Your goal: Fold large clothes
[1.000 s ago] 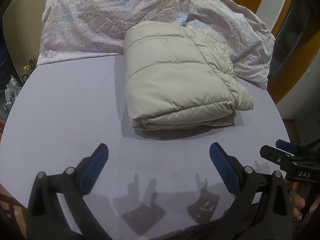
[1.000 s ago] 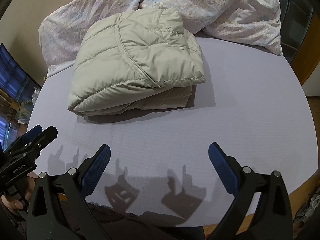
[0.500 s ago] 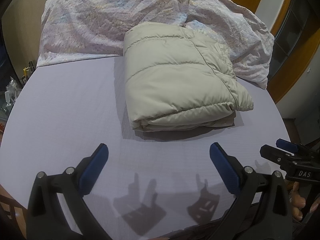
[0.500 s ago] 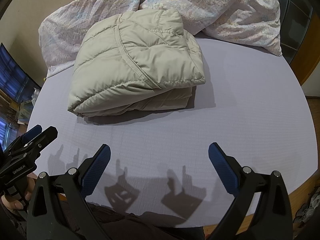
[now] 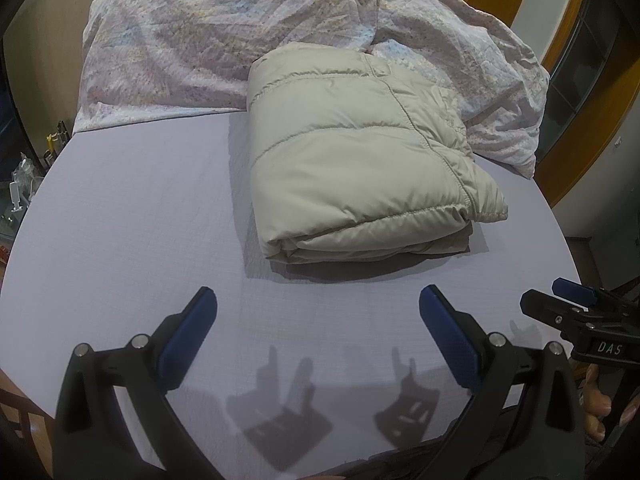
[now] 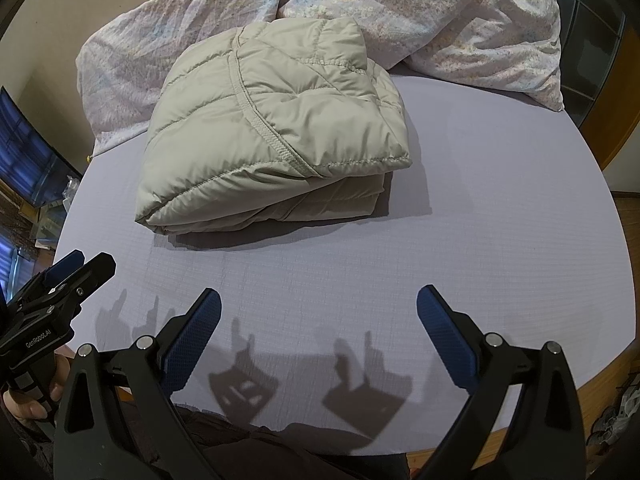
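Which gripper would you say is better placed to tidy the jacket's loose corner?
Probably the right gripper: the puffy jacket has its overhanging corner on that side, straight ahead of it. The left gripper faces the rolled edge.

Crumpled floral duvet (image 5: pixel 224 44) along the far edge of a lavender-sheeted bed (image 5: pixel 132 208).

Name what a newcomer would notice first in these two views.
A puffy beige quilted jacket, folded into a thick bundle, sits mid-bed on the smooth lavender sheet. Behind it, against the wall, lies a rumpled pastel floral duvet. Nearest the cameras, the left claw and right claw hang wide open over bare sheet, holding nothing.
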A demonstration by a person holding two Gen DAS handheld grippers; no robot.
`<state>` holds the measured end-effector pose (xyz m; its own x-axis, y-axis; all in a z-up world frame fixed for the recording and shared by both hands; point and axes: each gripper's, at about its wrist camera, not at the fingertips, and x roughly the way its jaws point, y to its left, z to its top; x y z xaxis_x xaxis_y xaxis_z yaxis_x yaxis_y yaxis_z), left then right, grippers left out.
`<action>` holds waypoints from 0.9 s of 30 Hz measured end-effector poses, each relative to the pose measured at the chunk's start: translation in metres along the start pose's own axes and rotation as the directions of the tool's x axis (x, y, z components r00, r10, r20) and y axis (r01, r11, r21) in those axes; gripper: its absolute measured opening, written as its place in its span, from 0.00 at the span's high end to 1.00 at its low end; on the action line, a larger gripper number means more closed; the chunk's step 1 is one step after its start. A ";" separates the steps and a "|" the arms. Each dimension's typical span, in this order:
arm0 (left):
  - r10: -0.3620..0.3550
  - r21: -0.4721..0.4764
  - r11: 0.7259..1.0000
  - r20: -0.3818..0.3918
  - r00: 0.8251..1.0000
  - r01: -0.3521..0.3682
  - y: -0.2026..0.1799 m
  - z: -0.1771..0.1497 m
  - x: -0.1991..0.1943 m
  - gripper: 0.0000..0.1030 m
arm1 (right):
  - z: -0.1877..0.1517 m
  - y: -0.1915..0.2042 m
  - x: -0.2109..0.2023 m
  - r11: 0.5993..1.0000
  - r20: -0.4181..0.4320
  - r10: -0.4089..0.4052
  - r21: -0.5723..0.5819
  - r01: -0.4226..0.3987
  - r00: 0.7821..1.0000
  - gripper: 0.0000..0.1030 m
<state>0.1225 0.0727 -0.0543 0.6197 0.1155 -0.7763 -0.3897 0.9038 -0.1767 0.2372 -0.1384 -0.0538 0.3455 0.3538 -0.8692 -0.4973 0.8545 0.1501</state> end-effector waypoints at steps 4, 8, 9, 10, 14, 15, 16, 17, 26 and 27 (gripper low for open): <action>0.000 0.001 1.000 0.000 1.000 0.000 0.000 0.000 0.000 0.02 | 0.001 0.000 0.000 1.000 0.000 0.000 -0.001 0.000 1.000 0.03; -0.001 0.000 1.000 0.000 1.000 0.001 0.000 0.000 0.000 0.02 | 0.001 0.000 0.000 1.000 -0.001 0.000 0.001 0.000 1.000 0.03; -0.001 0.000 1.000 0.000 1.000 0.001 0.000 0.000 0.000 0.02 | 0.001 0.000 0.000 1.000 -0.001 0.000 0.001 0.000 1.000 0.03; -0.001 0.001 1.000 0.000 1.000 0.001 0.000 0.000 0.000 0.02 | 0.001 0.000 0.000 1.000 -0.001 0.000 0.000 0.000 1.000 0.03; -0.001 0.000 1.000 0.000 1.000 0.001 0.000 0.000 0.001 0.02 | 0.000 0.000 0.000 1.000 0.000 -0.001 0.001 0.001 1.000 0.03; -0.002 -0.001 1.000 0.000 1.000 0.002 0.000 0.000 0.001 0.02 | 0.002 0.000 0.000 1.000 0.000 -0.002 0.002 0.002 1.000 0.03; -0.002 0.000 1.000 0.000 1.000 0.002 0.000 0.000 0.000 0.02 | 0.002 -0.001 0.000 1.000 0.000 -0.002 0.003 0.002 1.000 0.03; -0.002 0.000 1.000 0.000 1.000 0.002 -0.001 0.000 0.001 0.02 | 0.003 -0.001 0.000 1.000 0.000 -0.003 0.004 0.003 1.000 0.03; -0.002 0.000 1.000 0.001 1.000 0.002 -0.001 0.001 0.001 0.02 | 0.004 -0.001 -0.002 1.000 0.006 -0.009 0.009 0.009 1.000 0.03; -0.002 -0.001 1.000 0.001 1.000 0.002 -0.001 0.001 0.001 0.02 | 0.004 -0.001 -0.002 1.000 0.005 -0.008 0.009 0.008 1.000 0.03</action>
<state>0.1237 0.0724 -0.0543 0.6212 0.1140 -0.7753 -0.3889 0.9038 -0.1787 0.2400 -0.1388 -0.0504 0.3534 0.3485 -0.8681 -0.4875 0.8606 0.1470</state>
